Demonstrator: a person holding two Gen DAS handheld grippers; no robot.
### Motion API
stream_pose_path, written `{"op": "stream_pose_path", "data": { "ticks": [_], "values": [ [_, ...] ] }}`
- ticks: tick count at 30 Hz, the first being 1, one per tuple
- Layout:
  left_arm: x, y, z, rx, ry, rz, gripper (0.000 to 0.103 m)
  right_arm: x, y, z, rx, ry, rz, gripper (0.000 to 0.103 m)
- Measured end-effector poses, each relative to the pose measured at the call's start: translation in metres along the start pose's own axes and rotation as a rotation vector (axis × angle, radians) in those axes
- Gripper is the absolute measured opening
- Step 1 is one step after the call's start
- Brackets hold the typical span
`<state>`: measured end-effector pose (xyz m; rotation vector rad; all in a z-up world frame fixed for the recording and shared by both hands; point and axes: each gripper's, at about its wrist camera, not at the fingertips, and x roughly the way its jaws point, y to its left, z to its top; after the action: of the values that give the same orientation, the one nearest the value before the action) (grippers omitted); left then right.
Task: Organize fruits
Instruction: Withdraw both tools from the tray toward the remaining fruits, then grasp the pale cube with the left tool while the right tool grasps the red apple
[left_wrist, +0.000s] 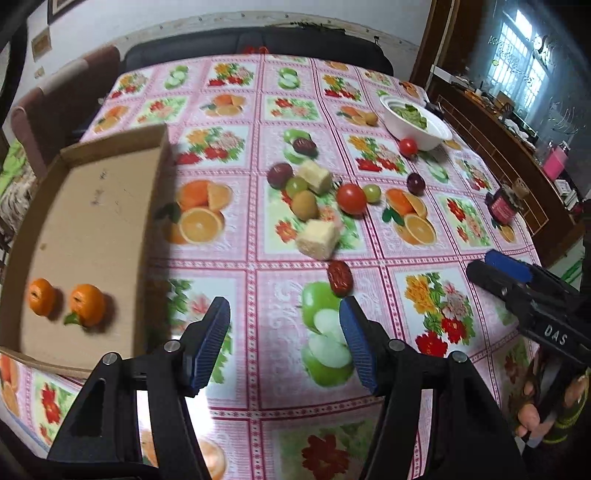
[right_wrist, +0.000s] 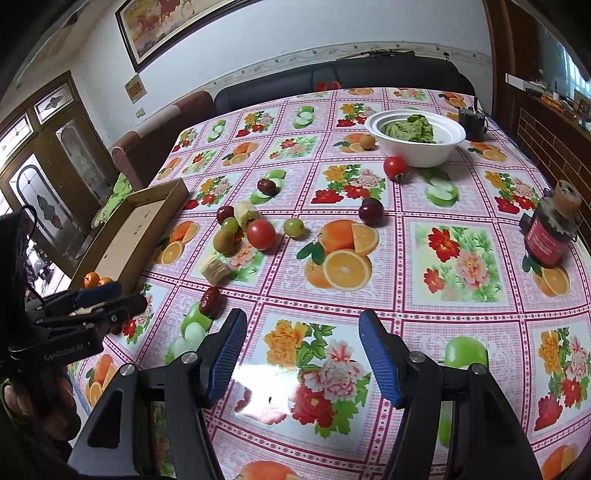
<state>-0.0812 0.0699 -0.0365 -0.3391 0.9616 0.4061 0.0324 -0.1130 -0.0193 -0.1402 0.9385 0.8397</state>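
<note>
A cardboard tray (left_wrist: 110, 206) on the left holds two oranges (left_wrist: 87, 304). Loose fruit lies mid-table: a red date (left_wrist: 340, 277), a kiwi (left_wrist: 305, 204), a tomato (left_wrist: 351, 199), green grapes (left_wrist: 296, 185), plums (left_wrist: 280, 175) and yellow cake-like blocks (left_wrist: 318, 239). My left gripper (left_wrist: 284, 339) is open and empty, just near of the date and right of the tray. My right gripper (right_wrist: 303, 354) is open and empty over the near table; it shows in the left wrist view (left_wrist: 495, 273). The tray (right_wrist: 129, 236), date (right_wrist: 210, 301) and tomato (right_wrist: 260, 233) show in the right wrist view.
A white bowl (right_wrist: 417, 147) with green leaves stands at the far right, a second tomato (right_wrist: 395, 166) beside it. A dark red jar (right_wrist: 548, 232) stands at the right edge. A dark sofa and chairs lie behind the table.
</note>
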Motion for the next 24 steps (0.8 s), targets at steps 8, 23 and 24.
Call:
{"op": "stream_pose_path", "data": {
  "ticks": [8, 23, 24],
  "values": [
    [0.019, -0.009, 0.009, -0.006, 0.037, -0.062, 0.061, 0.006, -0.016, 0.007, 0.019, -0.011, -0.016, 0.065],
    [0.069, -0.011, 0.053, 0.004, 0.066, -0.096, 0.06, 0.08, -0.038, 0.07, -0.013, 0.024, -0.059, 0.047],
    [0.071, -0.011, 0.053, 0.005, 0.072, -0.1, 0.06, 0.085, -0.039, 0.071, -0.013, 0.029, -0.056, 0.045]
  ]
}}
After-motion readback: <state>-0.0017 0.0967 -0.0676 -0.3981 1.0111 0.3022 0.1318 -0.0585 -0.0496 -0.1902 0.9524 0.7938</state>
